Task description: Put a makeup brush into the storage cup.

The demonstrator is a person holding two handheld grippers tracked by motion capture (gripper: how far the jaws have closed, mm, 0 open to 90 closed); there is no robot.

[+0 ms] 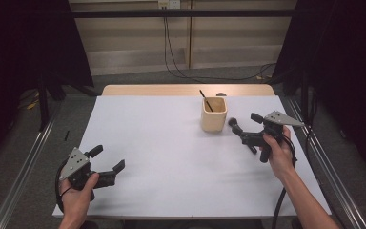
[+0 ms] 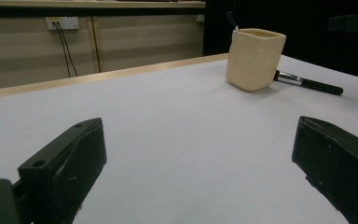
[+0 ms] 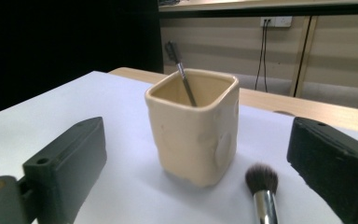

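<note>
Brush (image 3: 262, 191) lies flat on white table (image 1: 162, 152), just beside cream cup (image 1: 213, 114), on cup's right in high view. Bristle head points away from me toward cup's base; long axis runs back between my right gripper (image 3: 200, 186) jaws. Right jaws spread wide, holding nothing, straddling handle line. Right hand far nearer; my left gripper (image 1: 107, 160) sits well apart at near-left corner, jaws also spread, idle. Thin stick (image 3: 182, 74) already leaning inside cup. Likely next: close right jaws on handle.
</note>
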